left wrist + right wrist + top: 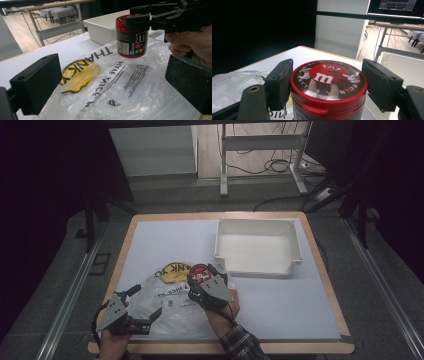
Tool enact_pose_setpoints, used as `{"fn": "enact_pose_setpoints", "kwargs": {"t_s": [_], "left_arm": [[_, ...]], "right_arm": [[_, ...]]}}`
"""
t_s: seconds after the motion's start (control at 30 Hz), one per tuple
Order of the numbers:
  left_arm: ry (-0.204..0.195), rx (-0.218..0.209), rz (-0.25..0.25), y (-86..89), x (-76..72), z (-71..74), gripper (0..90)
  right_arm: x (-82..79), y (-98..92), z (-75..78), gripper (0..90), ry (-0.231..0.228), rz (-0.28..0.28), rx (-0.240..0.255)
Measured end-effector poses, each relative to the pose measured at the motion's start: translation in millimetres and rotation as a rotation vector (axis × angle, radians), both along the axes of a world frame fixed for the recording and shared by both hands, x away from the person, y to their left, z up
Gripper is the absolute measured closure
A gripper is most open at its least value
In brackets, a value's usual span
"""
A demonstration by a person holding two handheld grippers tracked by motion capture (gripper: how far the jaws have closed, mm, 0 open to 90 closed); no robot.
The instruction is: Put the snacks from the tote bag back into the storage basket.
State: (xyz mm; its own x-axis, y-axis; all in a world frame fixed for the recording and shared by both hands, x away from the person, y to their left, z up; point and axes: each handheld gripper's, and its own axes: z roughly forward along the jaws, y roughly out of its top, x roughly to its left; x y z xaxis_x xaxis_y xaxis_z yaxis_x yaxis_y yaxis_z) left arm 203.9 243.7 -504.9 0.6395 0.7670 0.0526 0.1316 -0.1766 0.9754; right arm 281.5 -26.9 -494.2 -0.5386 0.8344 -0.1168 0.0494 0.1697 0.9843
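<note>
A dark candy jar [199, 270] with a red lid hangs upright just above a clear plastic bag [167, 306] printed with black text and a yellow patch [174, 274]. My right gripper [203, 277] is shut on the jar's lid [328, 75], one pad on each side. In the left gripper view the jar [131, 37] is clear of the bag [120, 82]. My left gripper [147, 301] stands open at the bag's near left edge, jaws wide apart with the bag lying flat under them.
A white empty bin [220, 240] stands at the back right of the table, just beyond the jar. The table [280, 310] has bare white surface to the right and a wooden front edge close to both hands.
</note>
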Motion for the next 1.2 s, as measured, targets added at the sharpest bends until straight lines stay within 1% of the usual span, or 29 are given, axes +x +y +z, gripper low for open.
{"fn": "enact_pose_setpoints", "kwargs": {"t_s": [0.37,0.6,0.93,1.2], "left_arm": [[0.001,0.001,0.0,-0.1,0.1,-0.1,0.7],[0.002,-0.001,0.001,-0.3,0.1,-0.2,0.7],[0.002,-0.001,0.001,-0.4,0.4,-0.3,0.7],[0.003,0.0,0.001,-0.5,0.8,-0.5,0.7]], "right_arm": [[-1.6,-12.5,6.2,27.5,0.003,-0.016,0.008],[-3.2,-22.4,11.8,27.5,-0.003,-0.027,0.017],[-3.1,-40.0,21.2,27.5,-0.009,-0.061,0.042],[0.7,-56.1,26.0,27.5,-0.012,-0.098,0.055]]}}
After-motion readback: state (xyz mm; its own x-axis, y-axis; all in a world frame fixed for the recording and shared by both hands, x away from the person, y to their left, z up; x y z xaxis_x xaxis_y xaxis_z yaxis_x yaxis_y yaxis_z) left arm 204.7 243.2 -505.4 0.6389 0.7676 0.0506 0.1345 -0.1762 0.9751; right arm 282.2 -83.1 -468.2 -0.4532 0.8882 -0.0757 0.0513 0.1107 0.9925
